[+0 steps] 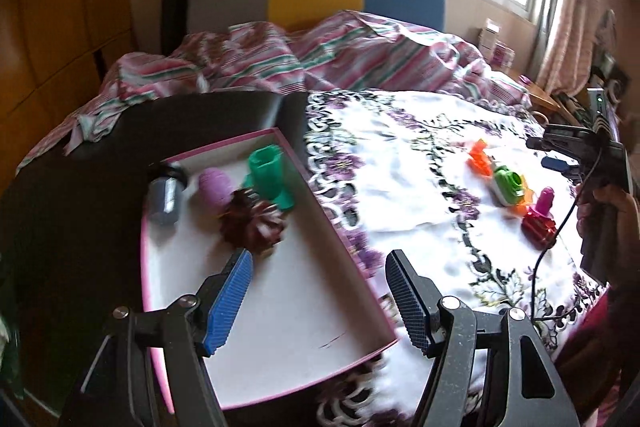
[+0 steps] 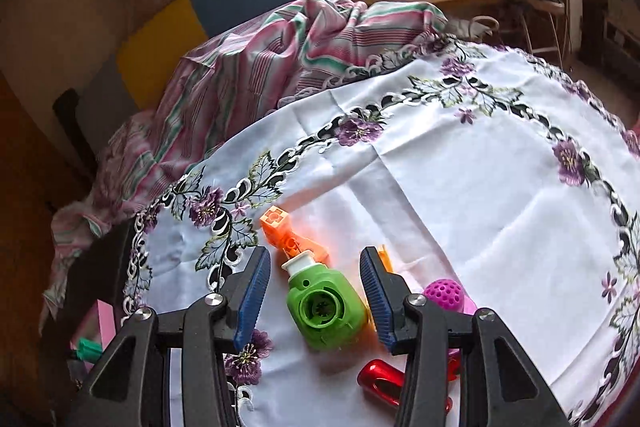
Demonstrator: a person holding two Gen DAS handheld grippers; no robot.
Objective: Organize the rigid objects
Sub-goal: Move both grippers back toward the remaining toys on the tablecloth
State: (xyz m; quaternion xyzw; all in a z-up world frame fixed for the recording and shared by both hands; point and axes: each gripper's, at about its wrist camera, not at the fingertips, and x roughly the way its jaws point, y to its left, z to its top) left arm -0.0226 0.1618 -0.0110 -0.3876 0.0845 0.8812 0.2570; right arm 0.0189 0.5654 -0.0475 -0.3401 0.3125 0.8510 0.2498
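Left gripper (image 1: 320,297): jaws apart, nothing between the pads, positioned over the near right wall of the pink-rimmed tray (image 1: 344,239). Tray contents: grey cup (image 1: 166,195), purple ball (image 1: 216,187), green piece (image 1: 272,179), dark red flower-shaped piece (image 1: 254,223).

Right gripper (image 2: 316,295): jaws apart, framing the green toy (image 2: 326,311) on the embroidered tablecloth (image 2: 460,187); pads clear of it on both sides. Orange piece (image 2: 290,235) lies just beyond the green toy. Red piece (image 2: 380,381) and magenta ball (image 2: 442,293) lie near the right finger
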